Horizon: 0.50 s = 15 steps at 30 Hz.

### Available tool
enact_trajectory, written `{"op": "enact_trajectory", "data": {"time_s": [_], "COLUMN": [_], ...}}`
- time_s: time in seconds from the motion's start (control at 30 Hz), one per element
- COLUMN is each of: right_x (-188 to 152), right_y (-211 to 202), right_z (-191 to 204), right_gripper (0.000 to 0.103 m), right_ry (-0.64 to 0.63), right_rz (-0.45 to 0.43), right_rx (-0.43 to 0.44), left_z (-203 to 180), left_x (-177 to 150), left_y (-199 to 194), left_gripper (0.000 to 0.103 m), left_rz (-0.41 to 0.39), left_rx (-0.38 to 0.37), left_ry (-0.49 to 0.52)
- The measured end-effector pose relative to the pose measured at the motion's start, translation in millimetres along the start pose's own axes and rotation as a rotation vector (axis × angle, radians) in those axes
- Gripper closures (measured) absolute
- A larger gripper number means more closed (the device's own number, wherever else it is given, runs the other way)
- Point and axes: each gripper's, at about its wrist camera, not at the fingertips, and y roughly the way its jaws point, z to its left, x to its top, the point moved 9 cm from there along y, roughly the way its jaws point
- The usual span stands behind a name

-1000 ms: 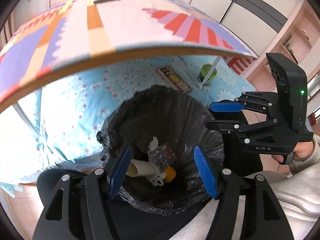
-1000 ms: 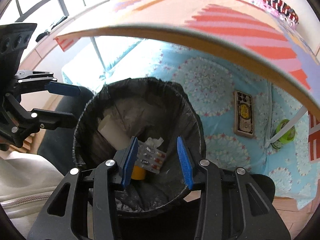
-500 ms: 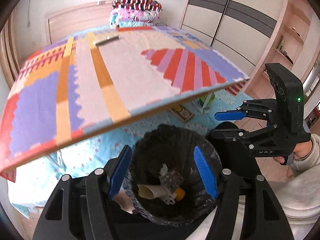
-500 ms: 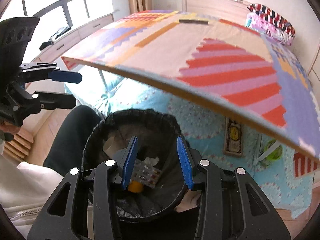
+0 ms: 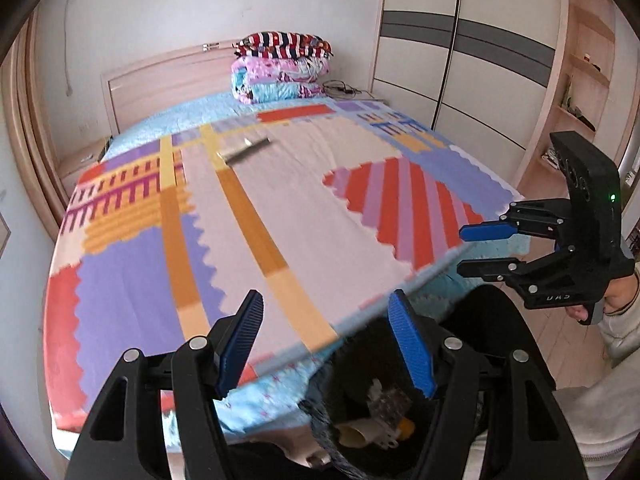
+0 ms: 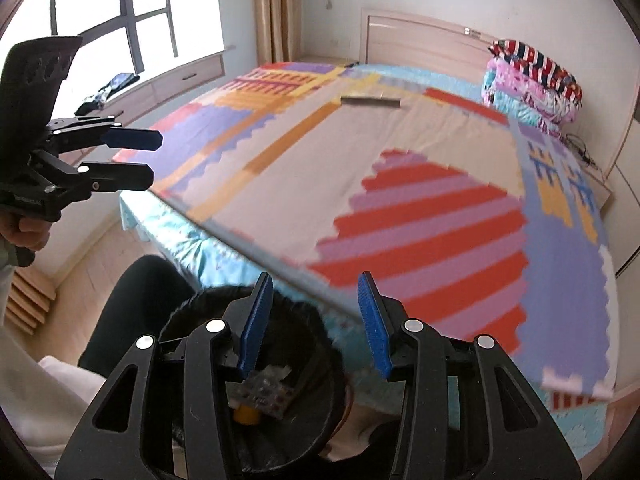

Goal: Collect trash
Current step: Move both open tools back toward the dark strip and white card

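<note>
Both hands pointed down over the bin point(image 5: 360, 432), and the left gripper point(image 5: 326, 344) and right gripper point(image 6: 312, 320) had fingers apart, holding nothing.

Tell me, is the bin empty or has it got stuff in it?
Not empty. The bin holds a pill pack, a yellow cap and a paper tube.

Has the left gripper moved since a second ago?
Yes. The left gripper has risen away from the trash bin; the patterned mat's top now shows.
</note>
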Motion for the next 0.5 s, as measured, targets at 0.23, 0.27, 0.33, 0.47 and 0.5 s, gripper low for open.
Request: {"op": "enact_trajectory", "data": {"time_s": [0.23, 0.27, 0.33, 0.47, 0.5], "right_x": [36.6, 42.1, 52.3, 67.6, 71.6], "right_y": [9.3, 12.0, 17.8, 27.2, 29.5], "right_z": [-16.3, -18.5, -23.2, -31.0, -33.4], "right_gripper": [0.059, 0.059, 0.059, 0.059, 0.059], "right_ry": [-0.005, -0.006, -0.004, 0.002, 0.003], "right_rz": [-0.033, -0.036, -0.041, -0.046, -0.047], "right_rx": [-0.011, -0.009, -0.005, -0.002, -0.002], "left_z": [30.0, 34.2, 41.3, 56.1, 59.7], "left_x": [25.5, 29.7, 37.8, 53.3, 57.1], "left_y": [13.3, 16.2, 21.9, 36.5, 40.6], "left_gripper": [0.041, 0.041, 0.041, 0.041, 0.041], "left_rz": [-0.021, -0.022, -0.027, -0.031, -0.031], "left_rx": [0.022, 0.028, 0.032, 0.036, 0.038], "left_ry": [-0.007, -0.004, 0.002, 0.006, 0.007]}}
